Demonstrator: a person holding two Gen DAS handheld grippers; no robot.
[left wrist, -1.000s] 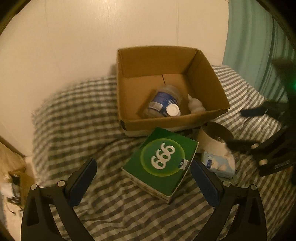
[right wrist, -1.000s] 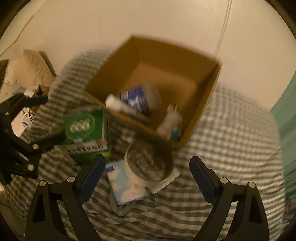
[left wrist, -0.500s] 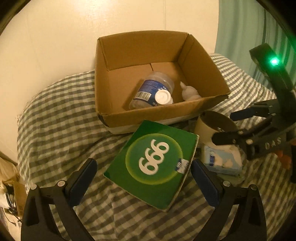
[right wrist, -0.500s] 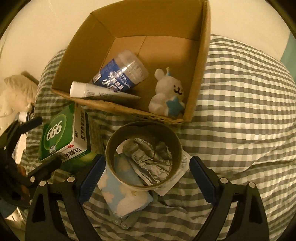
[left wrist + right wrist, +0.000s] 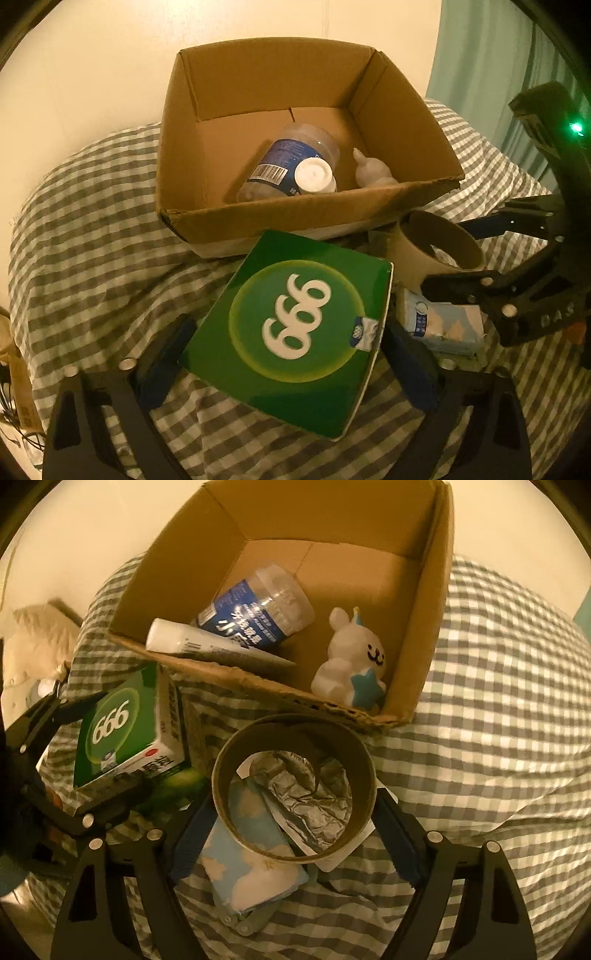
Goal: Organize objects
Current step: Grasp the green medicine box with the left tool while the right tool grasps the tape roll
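A green "666" carton (image 5: 295,325) lies tilted on the checked bedcover in front of the cardboard box (image 5: 306,221). My left gripper (image 5: 286,363) straddles the carton and its jaws are closing, with the pads close to the carton's sides; I cannot see them pressing. In the right wrist view the carton (image 5: 122,731) sits between the left gripper's (image 5: 92,753) black fingers. My right gripper (image 5: 291,830) straddles a brown cardboard ring (image 5: 295,731), also closing, with its pads just beside the rim. The ring rests on a blue tissue pack (image 5: 251,871) and a foil blister sheet (image 5: 310,801).
Inside the cardboard box (image 5: 432,609) lie a clear bottle with a blue label (image 5: 258,609), a white tube (image 5: 207,646) and a white rabbit figurine (image 5: 351,653). Checked bedcover (image 5: 498,701) spreads to the right. A pale wall stands behind, with a green curtain (image 5: 480,55) at the right.
Both grippers came down and nearer. The green carton now sits between the left fingers and the ring between the right fingers. Both pairs of jaws stand a little narrower.
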